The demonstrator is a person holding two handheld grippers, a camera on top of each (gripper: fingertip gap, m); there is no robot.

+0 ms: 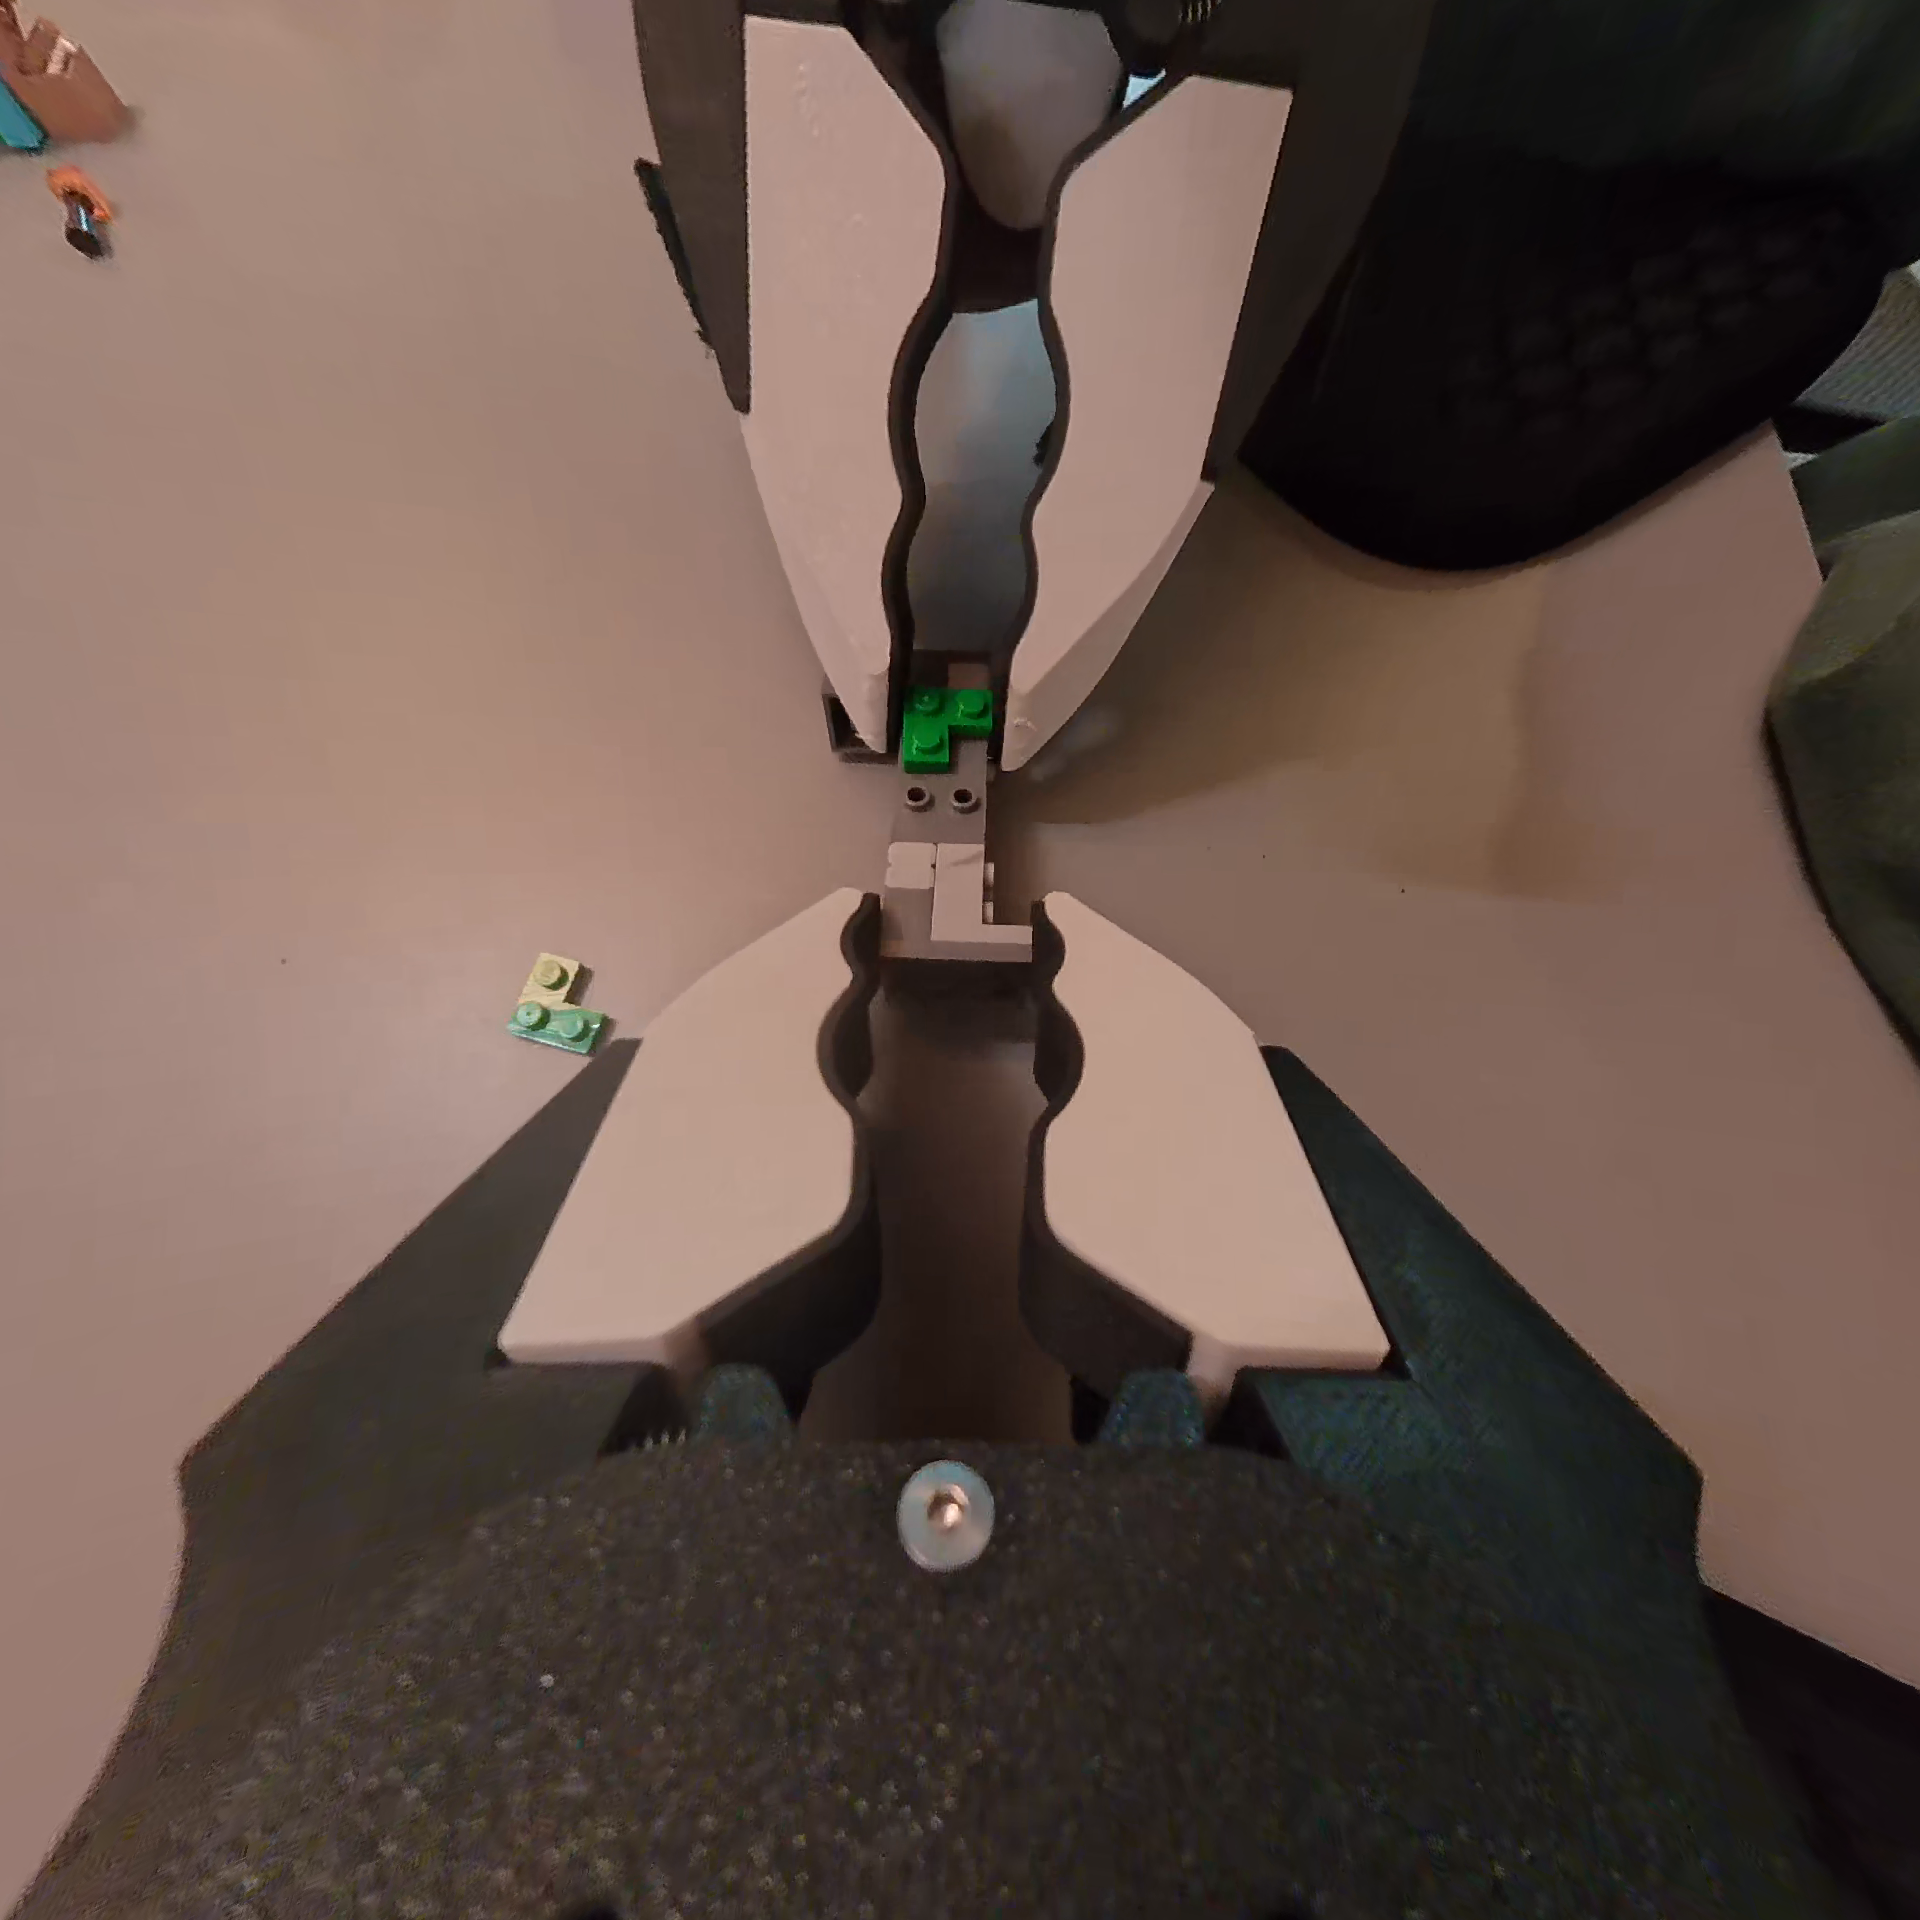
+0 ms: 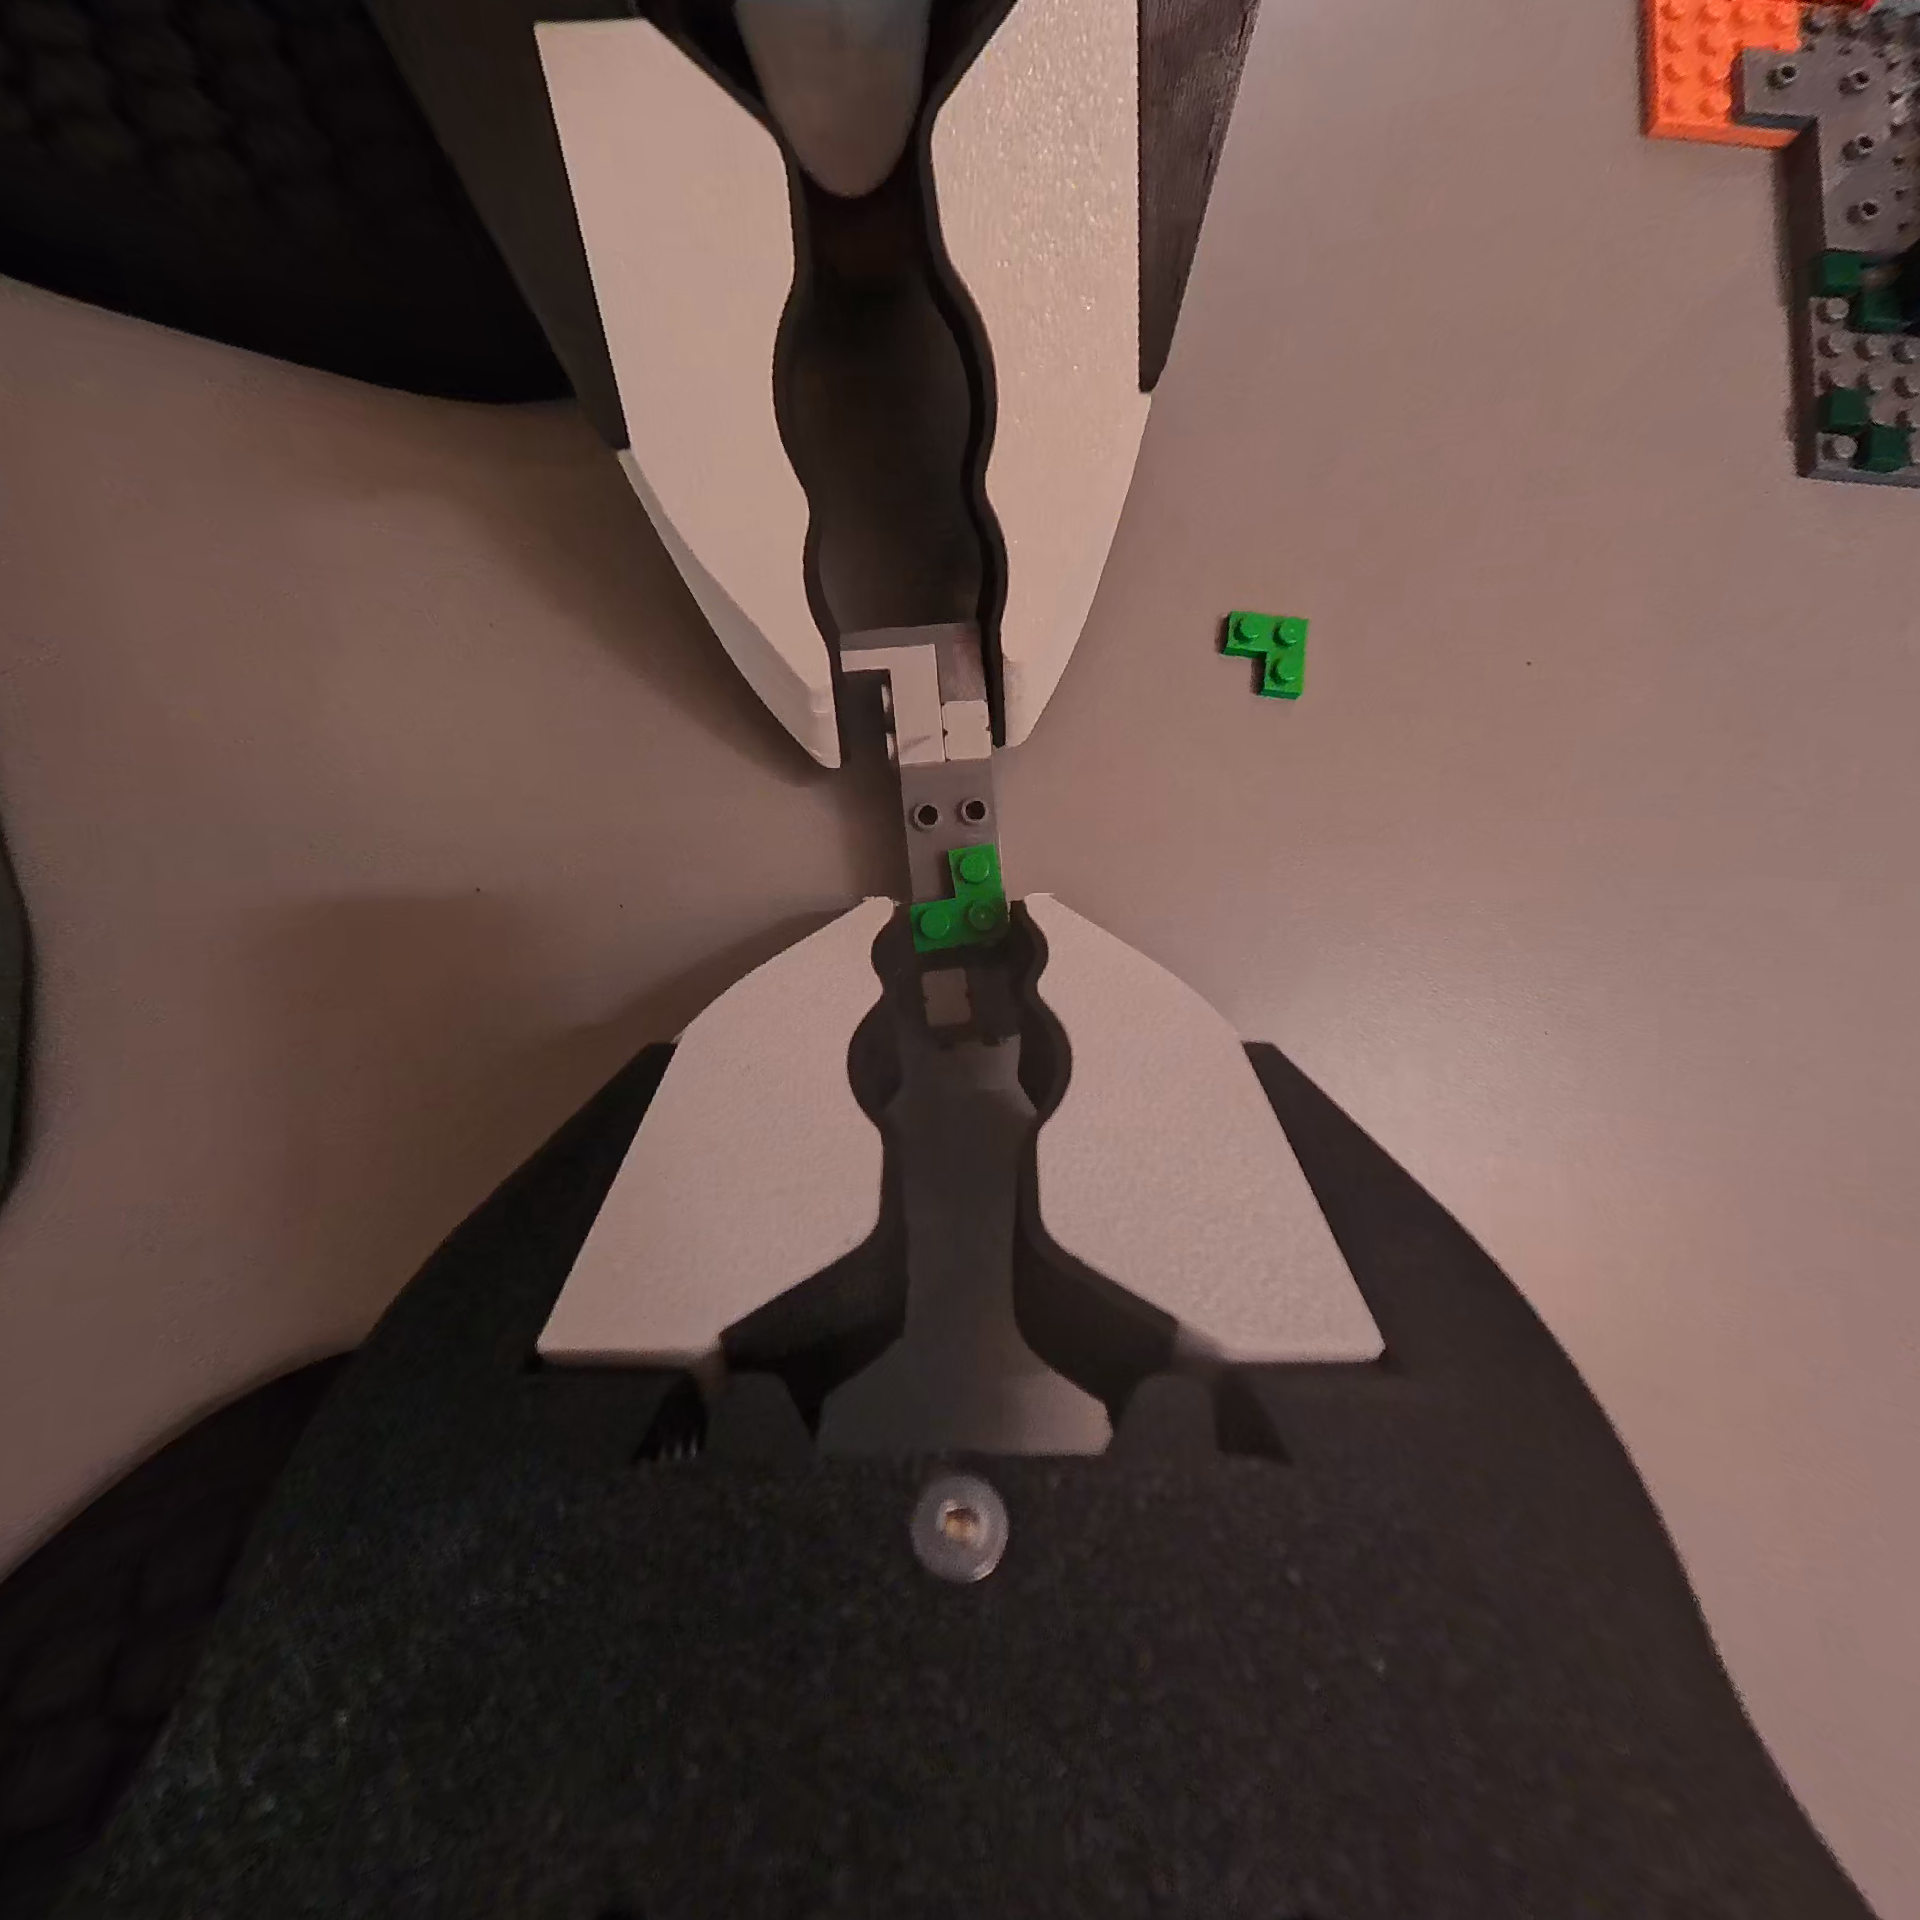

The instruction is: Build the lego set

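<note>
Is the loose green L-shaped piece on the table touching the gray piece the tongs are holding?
Apart. The right wrist view shows bare table between the loose green piece and the gray piece.

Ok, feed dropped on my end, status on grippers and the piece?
Left gripper shut on grey assembly, right gripper shut on its far end. Green corner plate seated on top. Nothing in the way.

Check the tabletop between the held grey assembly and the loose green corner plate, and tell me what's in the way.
Nothing visible. In the right wrist view, bare table lies between the grey assembly, gripped at both ends, and the loose green corner plate.
</note>
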